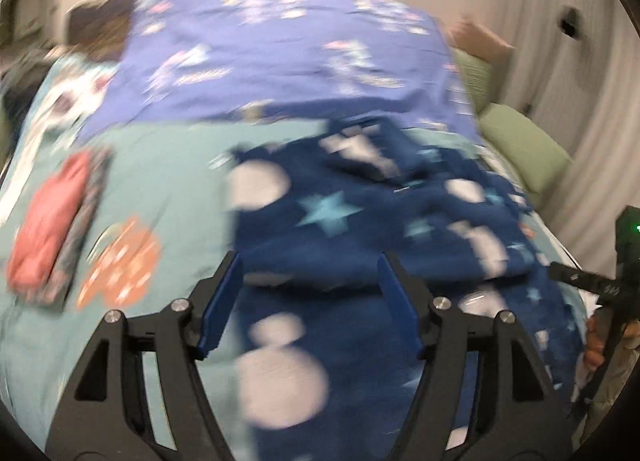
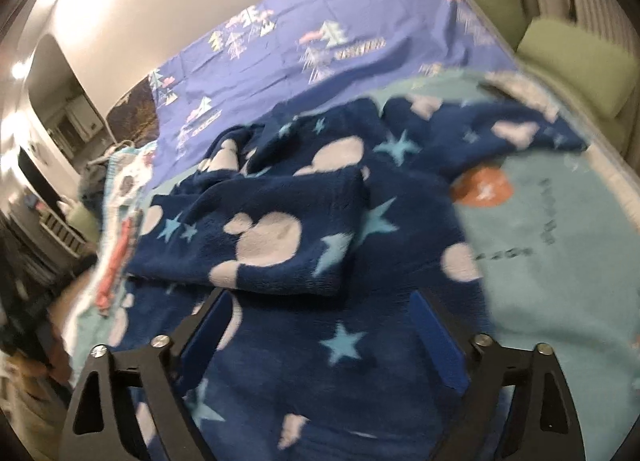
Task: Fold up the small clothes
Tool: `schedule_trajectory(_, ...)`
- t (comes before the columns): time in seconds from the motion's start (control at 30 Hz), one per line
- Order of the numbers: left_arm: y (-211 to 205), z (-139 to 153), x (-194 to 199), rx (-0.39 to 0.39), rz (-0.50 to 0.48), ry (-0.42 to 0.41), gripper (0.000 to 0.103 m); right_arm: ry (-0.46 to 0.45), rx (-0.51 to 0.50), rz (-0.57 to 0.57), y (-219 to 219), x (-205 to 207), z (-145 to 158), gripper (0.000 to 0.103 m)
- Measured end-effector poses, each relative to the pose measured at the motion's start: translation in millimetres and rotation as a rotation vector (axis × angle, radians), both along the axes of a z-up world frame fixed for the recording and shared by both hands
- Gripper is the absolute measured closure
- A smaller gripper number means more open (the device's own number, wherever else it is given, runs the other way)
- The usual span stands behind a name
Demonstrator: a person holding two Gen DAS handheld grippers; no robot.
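Observation:
A navy fleece garment (image 1: pixel 360 229) with pale mouse-head shapes and light blue stars lies on the bed, partly folded, one flap laid over the rest. It also shows in the right wrist view (image 2: pixel 280 237). My left gripper (image 1: pixel 310 265) is open, its blue pads just above the garment's near part, holding nothing. My right gripper (image 2: pixel 320 301) is open over the garment's near edge, also empty. The other gripper's black body (image 1: pixel 616 281) shows at the right edge of the left wrist view. Both views are blurred.
The bed has a teal blanket (image 1: pixel 168 173) and a purple patterned sheet (image 1: pixel 280 61) further back. A folded pink and dark item (image 1: pixel 52 229) lies at the left. Green cushions (image 1: pixel 520 145) and a curtain stand at the right. An orange print (image 2: pixel 482 187) marks the blanket.

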State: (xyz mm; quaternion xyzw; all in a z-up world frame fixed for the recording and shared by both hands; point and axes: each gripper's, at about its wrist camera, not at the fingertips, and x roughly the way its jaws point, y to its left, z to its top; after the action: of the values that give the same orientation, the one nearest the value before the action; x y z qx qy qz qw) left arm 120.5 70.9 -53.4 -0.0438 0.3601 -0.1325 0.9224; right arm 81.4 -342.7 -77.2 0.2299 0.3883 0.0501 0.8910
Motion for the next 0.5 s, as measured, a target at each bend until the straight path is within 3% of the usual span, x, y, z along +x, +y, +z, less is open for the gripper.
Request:
schedule_trajectory(0.07, 19, -18, 6, 0.002, 0.050, 0.074, 0.033, 0.028, 0.052, 0.020, -1, 11, -9, 0.014)
schedule_trajectory(0.17, 25, -36, 19, -0.024, 0.045, 0.147, 0.033, 0.058, 0.092, 0.022, -2, 29, -22, 0.014)
schedule_trajectory(0.43, 2, -56, 51, 0.081, 0.120, 0.143, 0.033, 0.087, 0.029, 0.004, 6, 74, -28, 0.017)
schedule_trajectory(0.47, 2, -55, 51, 0.087, 0.133, 0.134, 0.034, 0.094, 0.018, -0.001, 9, 78, -29, 0.039)
schedule_trajectory(0.5, 2, -55, 52, 0.105, 0.150, 0.122, 0.034, 0.094, 0.001, 0.015, 13, 82, -28, 0.081)
